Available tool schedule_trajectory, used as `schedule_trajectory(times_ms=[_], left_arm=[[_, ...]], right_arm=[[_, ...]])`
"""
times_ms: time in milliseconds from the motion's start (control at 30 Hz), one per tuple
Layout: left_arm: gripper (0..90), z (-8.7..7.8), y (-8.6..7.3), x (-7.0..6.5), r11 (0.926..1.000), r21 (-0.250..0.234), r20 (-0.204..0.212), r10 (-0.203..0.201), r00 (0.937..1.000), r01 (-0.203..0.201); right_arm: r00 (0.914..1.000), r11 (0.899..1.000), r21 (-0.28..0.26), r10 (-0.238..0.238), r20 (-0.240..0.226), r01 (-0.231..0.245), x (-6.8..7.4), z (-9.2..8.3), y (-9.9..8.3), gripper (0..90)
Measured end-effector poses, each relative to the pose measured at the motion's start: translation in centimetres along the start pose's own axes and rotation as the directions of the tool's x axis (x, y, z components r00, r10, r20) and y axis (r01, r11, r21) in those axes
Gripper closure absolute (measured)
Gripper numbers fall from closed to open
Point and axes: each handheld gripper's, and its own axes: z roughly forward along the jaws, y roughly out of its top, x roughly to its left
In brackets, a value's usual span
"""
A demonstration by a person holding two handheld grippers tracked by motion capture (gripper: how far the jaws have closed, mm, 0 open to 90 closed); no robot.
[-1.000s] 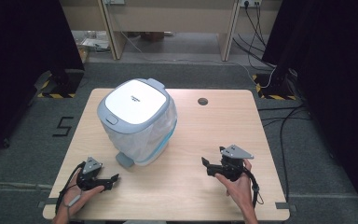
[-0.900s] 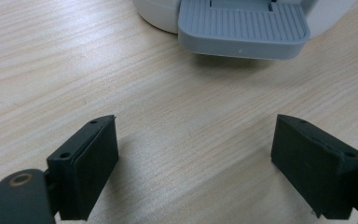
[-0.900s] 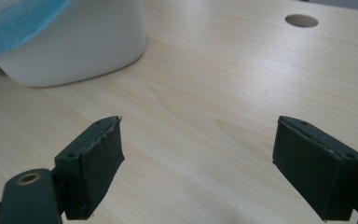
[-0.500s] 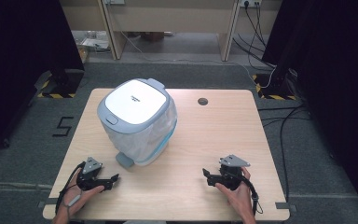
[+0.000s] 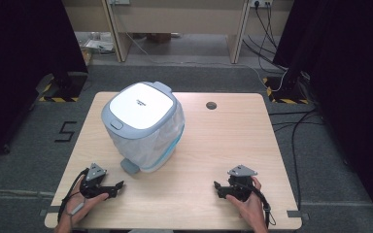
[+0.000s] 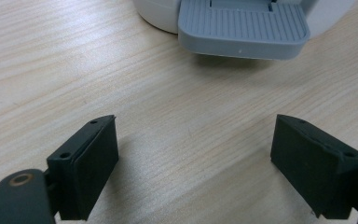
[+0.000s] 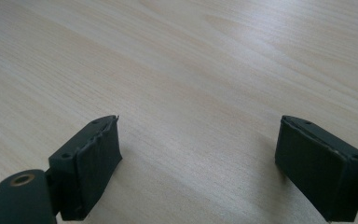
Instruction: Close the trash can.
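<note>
In the high view a white bin (image 5: 143, 127) with a grey lid rim stands on the left half of the wooden surface (image 5: 223, 141), and a clear liner bag hangs over its side. The lid is closed, so I cannot tell what is inside. The grey pedal (image 5: 129, 166) at its foot points toward the person. The left tongs (image 5: 118, 185) rest near the front edge, just beside the pedal but apart from it. The right tongs (image 5: 217, 187) are at the front right, well apart from the bin.

The left gripper view gives what the high view cannot: the ribbed pedal (image 6: 243, 25) from close, raised a little above the wood, with its shadow under it. The left tongs (image 6: 193, 158) are released, with bare wood between the jaws. In the right gripper view the right tongs (image 7: 198, 161) are also released, wide apart over bare wood.

Compared with a second ago, the right hand is lower and closer to the front edge of the surface. The left hand and the bin are in the same places.
</note>
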Motion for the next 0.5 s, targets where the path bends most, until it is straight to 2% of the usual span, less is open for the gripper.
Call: schedule_trajectory(times_ms=[500], left_arm=[[13.8, 0.0, 0.0, 0.0, 1.0, 0.0, 0.0, 0.0, 1.0, 0.0]], right_arm=[[1.0, 1.0, 0.002, 0.006, 0.004, -0.006, -0.04, -0.01, -0.01, 13.1]])
